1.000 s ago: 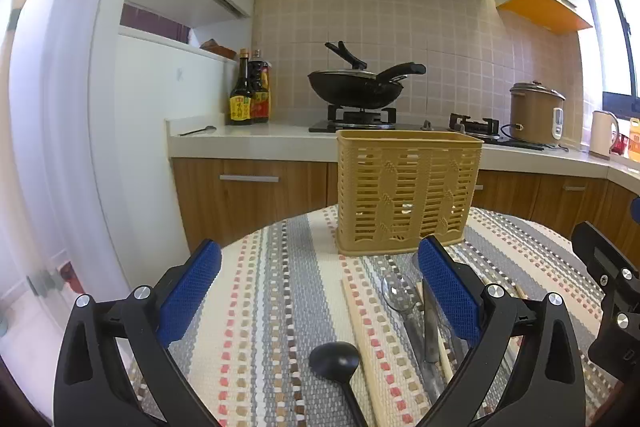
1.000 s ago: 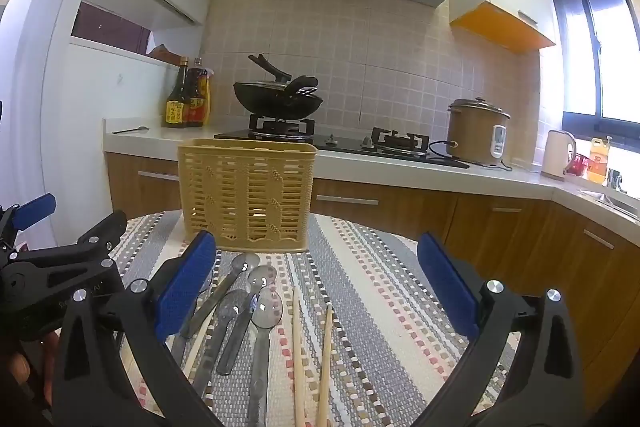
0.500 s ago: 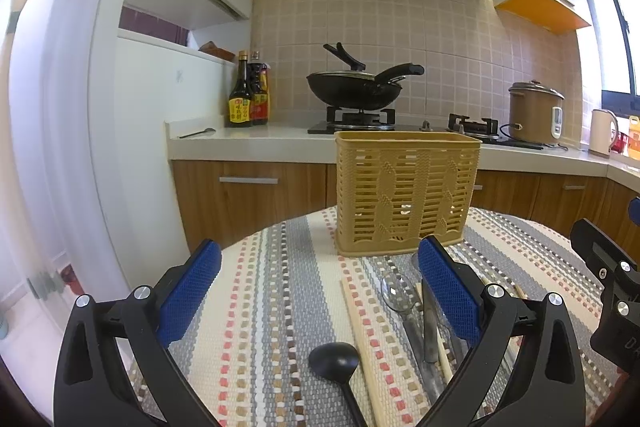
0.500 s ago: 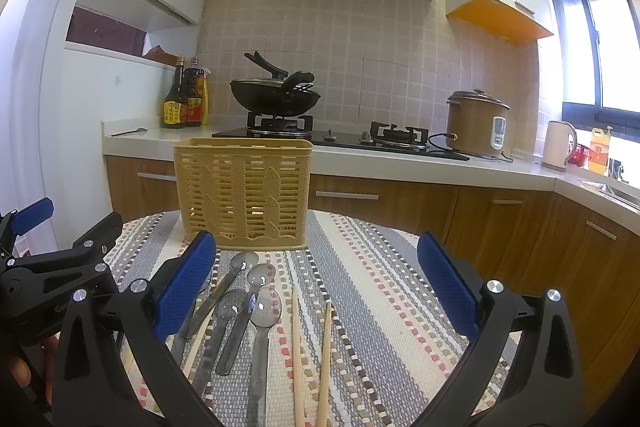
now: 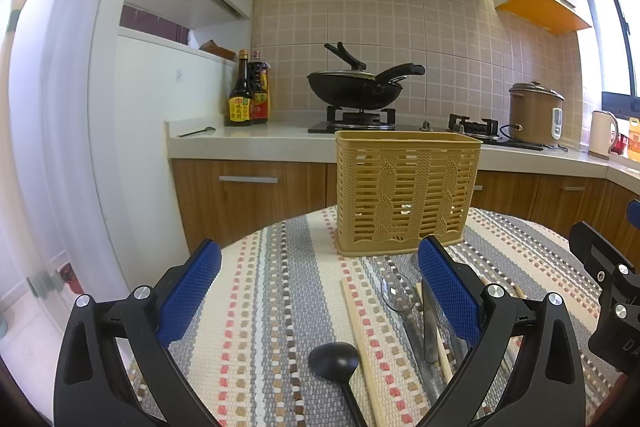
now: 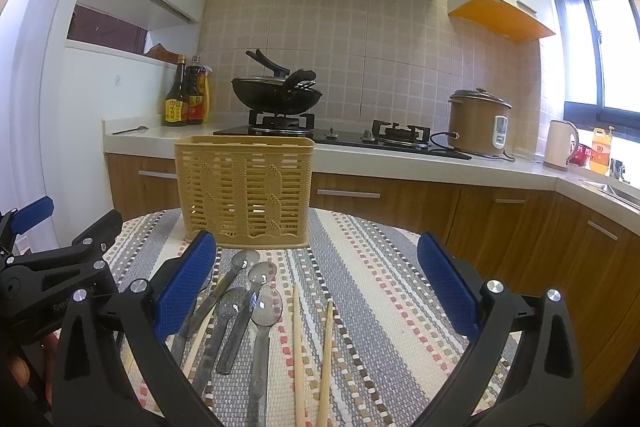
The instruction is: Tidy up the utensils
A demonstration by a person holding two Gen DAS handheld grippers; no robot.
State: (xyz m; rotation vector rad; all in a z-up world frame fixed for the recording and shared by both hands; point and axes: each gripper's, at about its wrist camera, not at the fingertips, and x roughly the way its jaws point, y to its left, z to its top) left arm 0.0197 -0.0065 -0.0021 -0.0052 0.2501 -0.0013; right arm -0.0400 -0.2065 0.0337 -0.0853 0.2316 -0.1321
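A tan slotted utensil basket (image 5: pixel 406 193) stands upright at the far side of the striped tablecloth; it also shows in the right wrist view (image 6: pixel 245 189). In front of it lie several clear plastic spoons (image 6: pixel 262 311), wooden chopsticks (image 6: pixel 297 347) and a black ladle (image 5: pixel 334 361). A single chopstick (image 5: pixel 360 343) lies beside the ladle. My left gripper (image 5: pixel 320 291) is open and empty above the ladle. My right gripper (image 6: pixel 316 287) is open and empty above the spoons and chopsticks.
The round table (image 5: pixel 260 307) has a woven striped cloth. Behind it runs a kitchen counter (image 5: pixel 248 141) with sauce bottles (image 5: pixel 248 95), a wok (image 5: pixel 356 89) on the stove, a rice cooker (image 6: pixel 478 123) and a kettle (image 6: pixel 560 145).
Both grippers have stayed open and drifted only slightly; the right view has shifted a little closer to the table. Nothing on the table moved.
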